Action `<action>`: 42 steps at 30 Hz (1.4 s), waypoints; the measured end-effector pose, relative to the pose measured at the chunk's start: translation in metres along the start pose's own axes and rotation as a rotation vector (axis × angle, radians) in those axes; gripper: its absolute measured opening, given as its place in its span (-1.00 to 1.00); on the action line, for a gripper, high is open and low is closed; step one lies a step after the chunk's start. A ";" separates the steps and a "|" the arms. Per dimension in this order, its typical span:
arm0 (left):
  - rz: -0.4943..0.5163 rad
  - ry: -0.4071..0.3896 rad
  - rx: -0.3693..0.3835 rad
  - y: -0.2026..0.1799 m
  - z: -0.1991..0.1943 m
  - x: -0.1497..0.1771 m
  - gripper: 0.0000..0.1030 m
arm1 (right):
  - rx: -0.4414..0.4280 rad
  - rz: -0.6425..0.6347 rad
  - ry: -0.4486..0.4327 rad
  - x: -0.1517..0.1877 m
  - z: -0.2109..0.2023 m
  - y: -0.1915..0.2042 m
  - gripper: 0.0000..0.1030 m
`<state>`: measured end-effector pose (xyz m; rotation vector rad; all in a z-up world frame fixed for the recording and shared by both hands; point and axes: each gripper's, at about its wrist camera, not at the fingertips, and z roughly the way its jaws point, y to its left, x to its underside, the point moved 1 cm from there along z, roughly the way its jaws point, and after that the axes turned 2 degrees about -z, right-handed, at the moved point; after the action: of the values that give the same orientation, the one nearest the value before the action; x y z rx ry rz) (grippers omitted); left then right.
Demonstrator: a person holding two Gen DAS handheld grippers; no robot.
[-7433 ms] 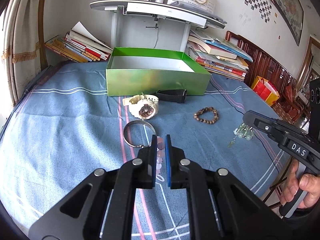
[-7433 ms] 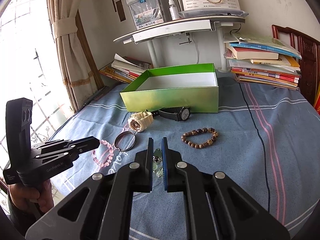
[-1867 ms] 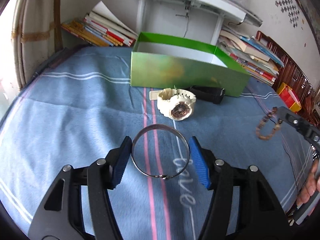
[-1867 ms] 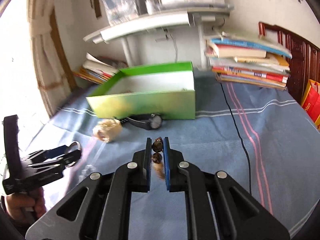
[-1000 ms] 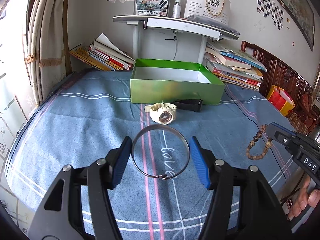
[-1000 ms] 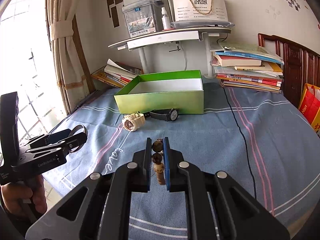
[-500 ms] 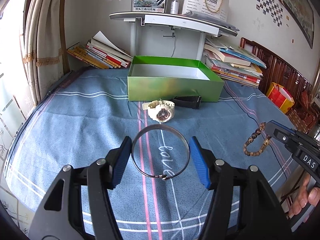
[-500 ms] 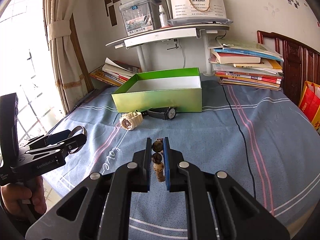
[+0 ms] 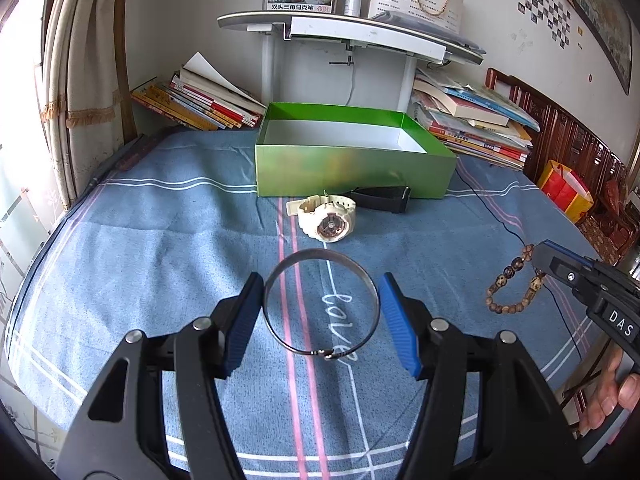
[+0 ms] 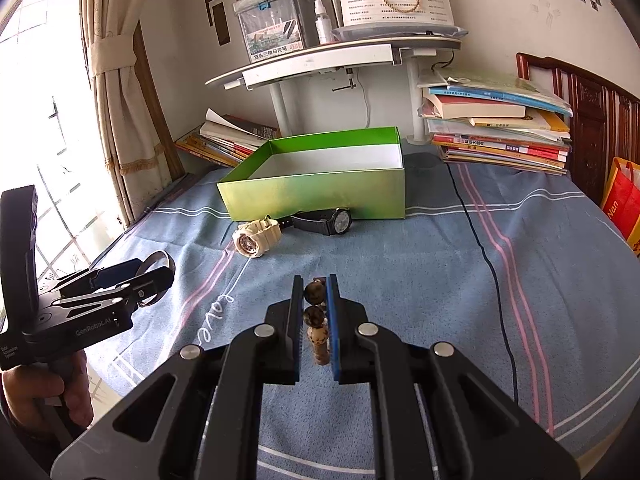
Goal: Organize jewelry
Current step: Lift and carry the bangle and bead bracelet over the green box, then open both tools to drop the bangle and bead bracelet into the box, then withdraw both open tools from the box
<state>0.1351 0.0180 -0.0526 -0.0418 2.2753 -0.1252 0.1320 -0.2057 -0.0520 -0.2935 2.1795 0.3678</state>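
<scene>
My left gripper is shut on a silver bangle, its blue pads pressing the ring's two sides above the blue cloth. In the right wrist view the same left gripper shows at the left with the silver bangle. My right gripper is shut on a brown bead bracelet, which hangs from it as the bead bracelet in the left wrist view. A green open box stands further back, with a cream watch and a black watch lying in front of it.
Stacks of books flank the box on both sides, under a white shelf stand. A black cable runs across the blue bedcover. A curtain and a window are at the left, a wooden headboard at the right.
Over the last second both grippers kept their holds and barely moved; before that they lifted the bangle and the bead bracelet off the cover.
</scene>
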 end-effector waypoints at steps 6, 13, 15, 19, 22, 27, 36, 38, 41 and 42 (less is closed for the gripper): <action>0.000 0.015 0.026 -0.001 0.014 -0.018 0.15 | -0.003 -0.015 0.003 -0.017 0.014 -0.006 -0.79; 0.026 0.006 0.052 -0.012 0.044 -0.074 0.15 | -0.014 -0.041 -0.005 -0.061 0.044 -0.016 -0.78; 0.030 0.009 0.053 -0.016 0.059 -0.094 0.15 | -0.022 -0.043 -0.014 -0.079 0.053 -0.020 -0.78; 0.010 0.020 0.039 -0.014 0.098 -0.140 0.15 | -0.033 -0.040 -0.031 -0.121 0.084 -0.028 -0.79; -0.009 0.036 0.018 -0.013 0.139 -0.174 0.15 | -0.036 -0.038 -0.027 -0.151 0.119 -0.035 -0.79; -0.066 0.122 -0.034 -0.004 0.208 -0.210 0.16 | -0.050 0.003 0.007 -0.184 0.181 -0.049 -0.78; -0.140 0.043 -0.079 0.010 0.232 -0.221 0.81 | -0.035 0.100 -0.047 -0.184 0.200 -0.074 0.46; -0.148 0.037 -0.042 0.016 0.214 -0.215 0.81 | -0.040 0.095 -0.071 -0.178 0.181 -0.071 0.47; -0.126 -0.022 -0.010 0.021 0.166 -0.198 0.87 | -0.042 0.068 -0.120 -0.159 0.133 -0.060 0.62; -0.123 -0.050 -0.008 0.023 0.146 -0.189 0.90 | -0.045 0.063 -0.130 -0.153 0.122 -0.056 0.65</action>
<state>0.3687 0.0432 -0.0061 -0.1867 2.2226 -0.1781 0.3300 -0.2020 -0.0068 -0.2200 2.0578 0.4594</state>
